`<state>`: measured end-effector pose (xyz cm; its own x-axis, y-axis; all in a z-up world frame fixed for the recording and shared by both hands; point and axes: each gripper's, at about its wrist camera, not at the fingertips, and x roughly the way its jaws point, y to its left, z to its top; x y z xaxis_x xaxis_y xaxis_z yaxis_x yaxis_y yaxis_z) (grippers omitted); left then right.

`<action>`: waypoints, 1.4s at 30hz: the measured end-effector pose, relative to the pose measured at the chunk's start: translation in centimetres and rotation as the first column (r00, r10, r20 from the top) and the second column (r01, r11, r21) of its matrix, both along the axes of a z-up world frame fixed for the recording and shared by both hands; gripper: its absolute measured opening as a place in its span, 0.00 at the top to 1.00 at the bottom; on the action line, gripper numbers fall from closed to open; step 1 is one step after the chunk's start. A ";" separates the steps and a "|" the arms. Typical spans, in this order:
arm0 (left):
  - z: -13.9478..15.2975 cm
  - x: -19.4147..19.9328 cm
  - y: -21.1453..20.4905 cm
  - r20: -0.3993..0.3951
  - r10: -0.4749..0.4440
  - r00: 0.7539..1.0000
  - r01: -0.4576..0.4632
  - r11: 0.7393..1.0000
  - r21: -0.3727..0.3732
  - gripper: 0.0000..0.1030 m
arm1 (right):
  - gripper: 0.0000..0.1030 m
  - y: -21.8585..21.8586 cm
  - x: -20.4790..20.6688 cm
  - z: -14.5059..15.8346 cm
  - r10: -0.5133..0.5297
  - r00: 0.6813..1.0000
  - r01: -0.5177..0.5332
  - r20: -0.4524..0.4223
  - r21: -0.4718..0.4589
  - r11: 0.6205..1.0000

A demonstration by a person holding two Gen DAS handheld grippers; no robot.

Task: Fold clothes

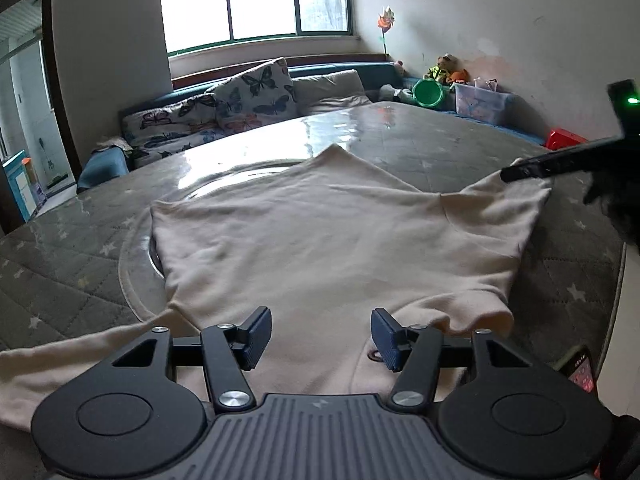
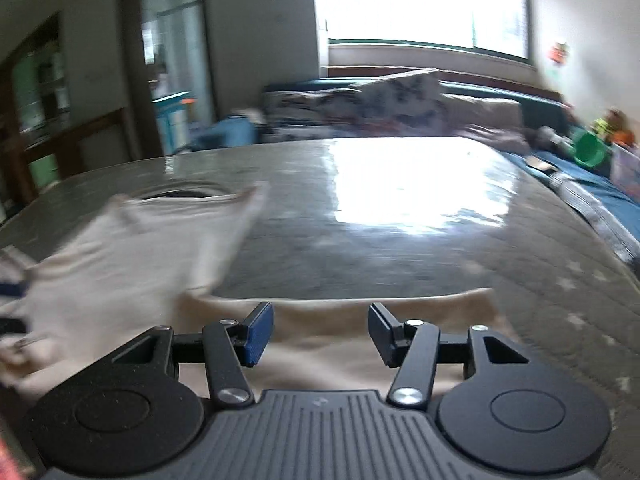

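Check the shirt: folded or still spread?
Mostly spread: the shirt lies flat on the table, both sleeves out, no clean fold visible.

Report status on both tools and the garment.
Left tool open over cream garment. Right tool open above its edge, view blurred. Garment spread on table, unfolded. Nothing obstructing.

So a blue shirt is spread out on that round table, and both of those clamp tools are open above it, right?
Not quite: the shirt is cream, not blue, as the left wrist view shows. The rest holds: it lies spread on the round table, and the left gripper and right gripper both have open jaws above the cloth.
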<state>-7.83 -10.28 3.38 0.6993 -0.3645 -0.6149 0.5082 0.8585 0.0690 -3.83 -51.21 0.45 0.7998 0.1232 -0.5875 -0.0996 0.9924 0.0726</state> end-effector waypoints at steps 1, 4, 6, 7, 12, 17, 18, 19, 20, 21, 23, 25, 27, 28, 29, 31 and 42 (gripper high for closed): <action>-0.1 -0.1 0.0 -0.005 0.001 1.000 -0.001 1.000 0.002 0.43 | 0.48 -0.7 0.6 -0.4 -0.021 1.000 0.021 -0.008 -0.006 1.000; -0.3 -0.2 0.3 -0.019 0.012 1.000 -0.012 1.000 0.007 0.42 | 0.48 -2.5 1.8 -1.7 -0.089 0.995 0.089 -0.035 -0.016 0.996; -0.5 -0.3 0.5 -0.025 0.018 1.000 -0.018 1.000 0.009 0.39 | 0.48 -3.5 2.0 -2.2 -0.131 0.991 0.130 -0.030 -0.021 0.991; -0.6 -0.4 0.5 -0.028 0.019 0.999 -0.019 1.000 0.010 0.39 | 0.49 -3.9 1.9 -2.2 -0.142 0.990 0.141 -0.027 -0.017 0.990; -0.8 -0.7 0.7 -0.031 0.016 0.999 -0.015 1.000 0.019 0.38 | 0.48 -3.9 0.7 -1.6 -0.146 0.989 0.146 -0.008 -0.014 0.989; -0.7 -1.0 0.8 -0.027 0.016 1.000 -0.015 1.000 0.024 0.37 | 0.48 0.5 -1.2 -0.3 0.022 1.000 -0.022 0.015 -0.020 1.000; -0.5 -1.1 0.8 -0.022 0.013 1.000 -0.012 1.000 0.025 0.37 | 0.48 1.7 -1.5 -0.1 0.069 0.997 -0.068 0.017 -0.017 0.998; -0.3 -1.3 0.9 -0.017 0.008 1.000 -0.008 1.000 0.025 0.37 | 0.48 2.8 -1.7 0.2 0.115 0.993 -0.115 0.018 -0.014 0.993; -0.2 -1.5 0.9 -0.013 0.003 1.000 -0.002 1.000 0.025 0.37 | 0.48 4.0 -2.0 0.4 0.161 0.987 -0.160 0.020 -0.012 0.987; 0.0 -1.6 0.9 -0.012 0.001 1.000 0.000 1.000 0.026 0.37 | 0.48 5.1 -2.2 0.6 0.206 0.978 -0.206 0.022 -0.010 0.978; 0.2 -2.0 0.9 -0.010 -0.009 1.000 0.009 1.000 0.026 0.37 | 0.49 7.4 -2.8 1.0 0.296 0.955 -0.296 0.026 -0.005 0.955; 0.5 -2.6 0.9 -0.003 -0.028 1.000 0.029 0.999 0.025 0.37 | 0.52 10.0 -3.4 1.8 0.399 0.917 -0.399 0.019 0.015 0.917; 0.8 -3.3 0.8 0.011 -0.069 0.998 0.068 0.997 0.019 0.37 | 0.55 11.8 -4.3 2.3 0.480 0.877 -0.480 0.008 0.017 0.877; 0.8 -3.6 0.6 0.017 -0.087 0.996 0.087 0.996 0.021 0.37 | 0.56 12.6 -4.6 2.4 0.509 0.861 -0.509 -0.003 0.014 0.861; 0.7 -3.8 0.5 0.022 -0.106 0.994 0.106 0.994 0.026 0.37 | 0.58 13.4 -4.9 2.4 0.536 0.844 -0.536 -0.015 0.011 0.844; 0.4 -4.0 0.1 0.021 -0.143 0.990 0.142 0.989 0.036 0.39 | 0.65 14.9 -5.5 2.3 0.584 0.810 -0.585 -0.042 0.002 0.811; -0.1 -3.9 -0.2 0.033 -0.180 0.983 0.179 0.983 0.036 0.85 | 0.96 15.9 -6.9 0.9 0.581 0.810 -0.586 -0.082 -0.057 0.808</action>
<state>-11.78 -10.46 3.25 0.6458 -0.4664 -0.6045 0.6507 0.7504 0.1161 -10.69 -35.26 1.39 0.5560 0.5093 -0.6569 -0.6598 0.7511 0.0239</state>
